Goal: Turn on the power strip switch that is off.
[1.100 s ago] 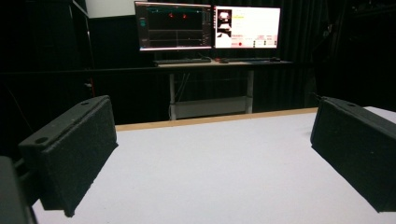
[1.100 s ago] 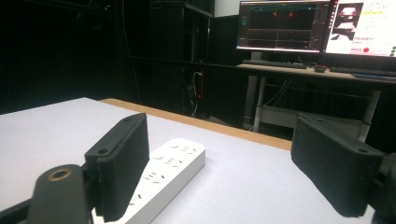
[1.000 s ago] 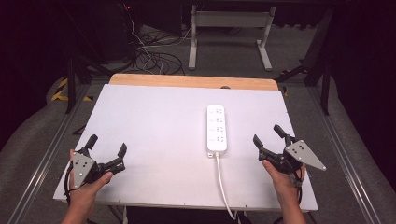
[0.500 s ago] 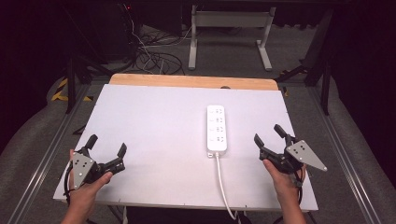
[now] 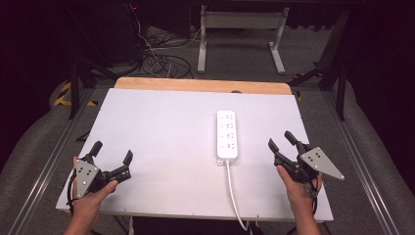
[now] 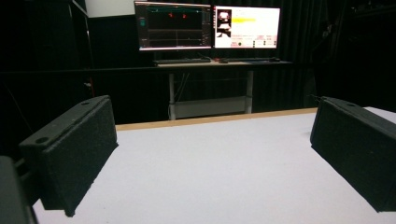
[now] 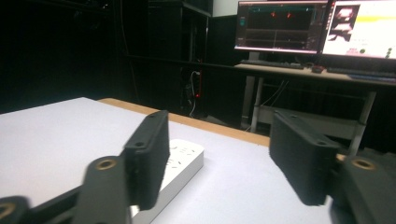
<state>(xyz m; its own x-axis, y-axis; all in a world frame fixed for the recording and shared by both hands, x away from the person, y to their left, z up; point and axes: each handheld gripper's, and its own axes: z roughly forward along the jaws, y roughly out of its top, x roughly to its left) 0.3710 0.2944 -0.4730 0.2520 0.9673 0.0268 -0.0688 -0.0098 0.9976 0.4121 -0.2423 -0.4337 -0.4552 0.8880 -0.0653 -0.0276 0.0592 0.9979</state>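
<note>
Plainly the step in hand is a reach for the power strip, and the right gripper is the nearer one to make it. To do it well, I judge the hand should swing inward toward the strip's near end and come down over the narrow white body so the jaws straddle it across its width — not along its length, and not on the cord that trails off the near edge of the bench. Both sets of jaws stand wide apart and hold nothing. The strip lies lengthwise right of the bench's middle, near the right gripper's inner side but apart from it. In the right gripper view it sits behind the left-hand jaw, not between the two. The left gripper rests well apart at the near left corner.
</note>
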